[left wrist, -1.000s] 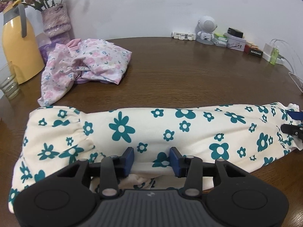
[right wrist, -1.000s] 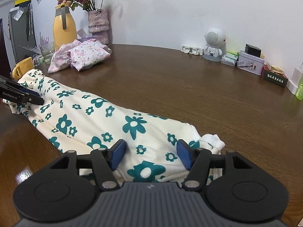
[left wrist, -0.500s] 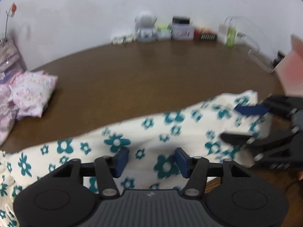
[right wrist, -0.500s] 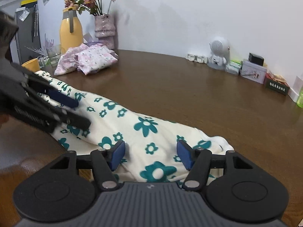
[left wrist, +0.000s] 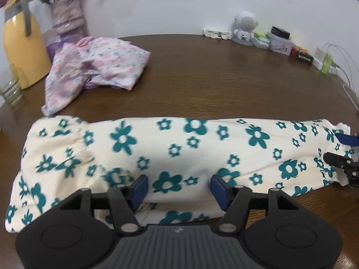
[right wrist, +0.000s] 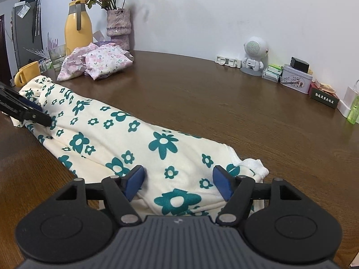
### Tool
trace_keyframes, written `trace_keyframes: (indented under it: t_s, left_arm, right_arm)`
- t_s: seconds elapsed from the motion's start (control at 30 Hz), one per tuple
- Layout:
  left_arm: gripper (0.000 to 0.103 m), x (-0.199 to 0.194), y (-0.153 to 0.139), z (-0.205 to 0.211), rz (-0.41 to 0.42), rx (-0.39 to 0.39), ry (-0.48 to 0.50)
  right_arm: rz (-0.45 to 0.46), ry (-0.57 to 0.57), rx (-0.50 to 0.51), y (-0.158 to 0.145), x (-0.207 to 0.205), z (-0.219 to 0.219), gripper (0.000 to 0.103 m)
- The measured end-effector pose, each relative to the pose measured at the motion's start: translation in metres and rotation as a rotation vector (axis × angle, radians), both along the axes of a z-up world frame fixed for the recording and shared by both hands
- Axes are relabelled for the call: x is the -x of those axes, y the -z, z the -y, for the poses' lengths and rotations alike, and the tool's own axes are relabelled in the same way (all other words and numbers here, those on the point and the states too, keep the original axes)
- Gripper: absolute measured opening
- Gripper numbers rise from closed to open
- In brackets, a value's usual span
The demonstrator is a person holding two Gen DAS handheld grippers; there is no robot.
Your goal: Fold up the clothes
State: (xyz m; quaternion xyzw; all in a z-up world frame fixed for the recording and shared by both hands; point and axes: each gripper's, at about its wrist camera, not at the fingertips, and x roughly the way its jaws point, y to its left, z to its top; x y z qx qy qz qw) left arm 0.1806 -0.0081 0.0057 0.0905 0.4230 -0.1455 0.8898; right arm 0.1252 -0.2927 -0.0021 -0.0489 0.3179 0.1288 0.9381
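The cream floral garment (left wrist: 179,148) lay as a long strip on the desk (left wrist: 224,78), under both claws. The left claw (left wrist: 178,189) and right claw (right wrist: 178,182), jaws just opening, stood apart, gripping nothing. Judged light, limp, prone to bunching; best taken at the hemmed ends.

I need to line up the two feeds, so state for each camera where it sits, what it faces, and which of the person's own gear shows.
Left wrist: on the left gripper, looking down over the middle of the cream floral garment toward the wall; fingers open; right gripper's tips at right edge.
Right wrist: on the right gripper, over the garment's frilled end; fingers open; left gripper at left edge.
Shared: garment, pink clothes pile, yellow jug, white robot figure.
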Motion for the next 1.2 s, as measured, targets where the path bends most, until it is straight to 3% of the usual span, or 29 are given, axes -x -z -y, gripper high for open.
trace_keyframes:
  t_s: [0.13, 0.27, 0.4, 0.7, 0.97, 1.2]
  left_arm:
    - [0.058, -0.003, -0.001, -0.027, 0.001, 0.032, -0.049]
    - [0.059, -0.003, -0.005, -0.044, 0.016, 0.041, -0.093]
    - [0.083, -0.004, -0.003, -0.060, 0.025, 0.016, -0.150]
    - [0.096, -0.009, 0.005, -0.075, 0.003, 0.052, -0.174]
    - [0.094, -0.005, -0.001, -0.081, 0.007, 0.051, -0.194]
    - [0.094, -0.003, -0.004, -0.100, 0.026, 0.108, -0.234]
  right_arm:
    - [-0.006, 0.008, -0.005, 0.000, -0.001, 0.002, 0.073]
    - [-0.013, 0.016, -0.008, 0.001, -0.002, 0.003, 0.085]
    - [-0.020, 0.025, -0.003, 0.002, -0.003, 0.004, 0.102]
    - [-0.020, 0.030, -0.001, 0.003, -0.002, 0.005, 0.102]
    - [-0.019, 0.030, -0.007, 0.003, -0.002, 0.007, 0.102]
    - [-0.020, 0.030, -0.012, 0.003, -0.002, 0.007, 0.102]
